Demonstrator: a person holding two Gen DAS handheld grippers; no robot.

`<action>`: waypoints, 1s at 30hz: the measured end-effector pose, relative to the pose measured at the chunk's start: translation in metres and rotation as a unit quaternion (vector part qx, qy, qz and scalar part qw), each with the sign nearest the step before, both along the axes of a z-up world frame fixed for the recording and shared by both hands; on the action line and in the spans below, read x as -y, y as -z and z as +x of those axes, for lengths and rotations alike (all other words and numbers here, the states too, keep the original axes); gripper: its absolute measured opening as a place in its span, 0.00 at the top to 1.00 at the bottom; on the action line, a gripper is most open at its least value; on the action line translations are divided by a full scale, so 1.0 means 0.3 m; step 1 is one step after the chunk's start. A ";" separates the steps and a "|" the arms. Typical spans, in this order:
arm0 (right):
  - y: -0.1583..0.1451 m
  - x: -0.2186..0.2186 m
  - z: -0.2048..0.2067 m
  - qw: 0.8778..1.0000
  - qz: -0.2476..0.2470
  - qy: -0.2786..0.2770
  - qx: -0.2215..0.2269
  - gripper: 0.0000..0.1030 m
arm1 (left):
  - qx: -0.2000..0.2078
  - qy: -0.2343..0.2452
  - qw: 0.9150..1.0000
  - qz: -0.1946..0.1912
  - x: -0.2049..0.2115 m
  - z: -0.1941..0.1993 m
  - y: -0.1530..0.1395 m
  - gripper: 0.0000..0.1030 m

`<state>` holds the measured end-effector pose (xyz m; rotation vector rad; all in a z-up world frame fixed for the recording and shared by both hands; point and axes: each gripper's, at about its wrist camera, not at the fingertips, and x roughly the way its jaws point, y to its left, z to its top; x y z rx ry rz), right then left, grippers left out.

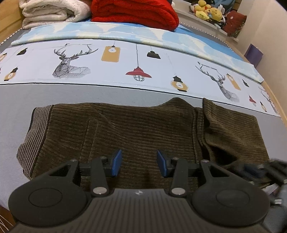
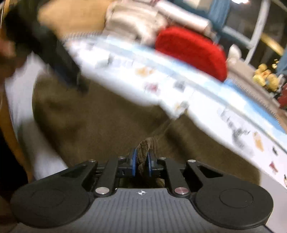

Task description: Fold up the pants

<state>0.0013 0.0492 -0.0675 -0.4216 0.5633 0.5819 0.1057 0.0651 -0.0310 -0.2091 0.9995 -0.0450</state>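
Observation:
Brown corduroy pants (image 1: 140, 129) lie across the grey sheet (image 1: 16, 111), with a striped waistband (image 1: 34, 136) at the left and a folded-over part at the right. My left gripper (image 1: 139, 163) is open and empty, just above the near middle of the pants. My right gripper (image 2: 141, 161) is shut on a bunched fold of the pants (image 2: 143, 150). The right wrist view is motion-blurred. The right gripper shows blurred at the right edge of the left wrist view (image 1: 269, 172); the left gripper shows blurred at the upper left of the right wrist view (image 2: 62, 59).
A printed bedspread (image 1: 143, 59) with deer and lamps lies beyond the pants. A folded white blanket (image 1: 52, 12) and a red blanket (image 1: 136, 12) sit at the far side. Yellow plush toys (image 1: 208, 10) are on a shelf at the far right.

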 end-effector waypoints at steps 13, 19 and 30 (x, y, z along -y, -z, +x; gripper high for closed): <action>0.072 0.016 -0.091 0.997 -0.049 -0.060 -0.027 0.51 | -0.005 0.027 1.000 0.011 0.096 0.023 0.013 0.54; 0.157 -0.029 -0.091 0.989 -0.105 -0.088 -0.047 0.54 | -0.016 0.031 0.999 -0.010 0.142 0.056 0.026 0.54; 0.113 0.077 -0.137 0.986 -0.076 -0.114 -0.092 0.76 | -0.037 0.124 0.986 -0.101 0.331 0.317 0.083 0.42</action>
